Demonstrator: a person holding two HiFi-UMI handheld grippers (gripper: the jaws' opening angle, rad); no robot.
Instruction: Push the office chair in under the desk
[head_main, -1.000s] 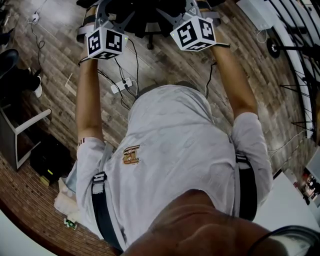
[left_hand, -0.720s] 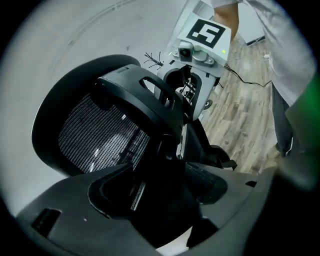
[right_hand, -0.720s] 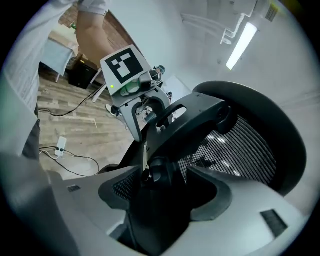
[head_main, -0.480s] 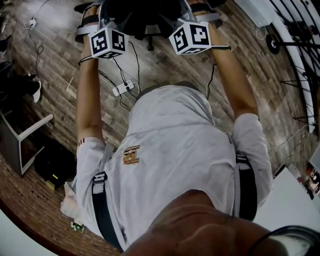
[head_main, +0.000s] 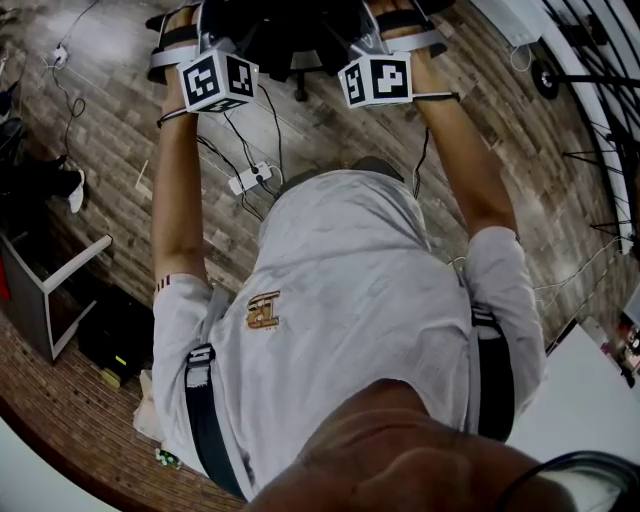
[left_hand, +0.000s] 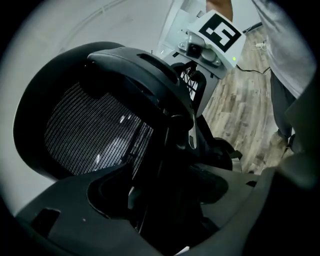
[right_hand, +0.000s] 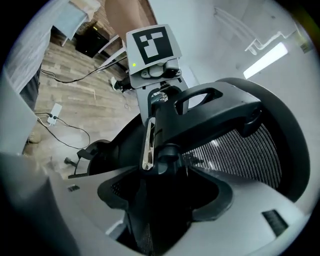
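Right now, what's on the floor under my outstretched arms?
A white power strip with black cables lies on the wooden floor between them. Your torso covers the floor nearer you, and the black office chair covers it farther ahead.

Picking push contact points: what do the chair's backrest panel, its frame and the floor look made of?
Backrest panel: looks like black woven mesh. It shows a fine see-through grid with light glinting through it.
Frame: probably moulded plastic, black, semi-matte, with smooth rounded edges and soft highlights.
Floor: grey-brown wood-look planks. Grain and seams show, but whether it is real wood or laminate can't be told.
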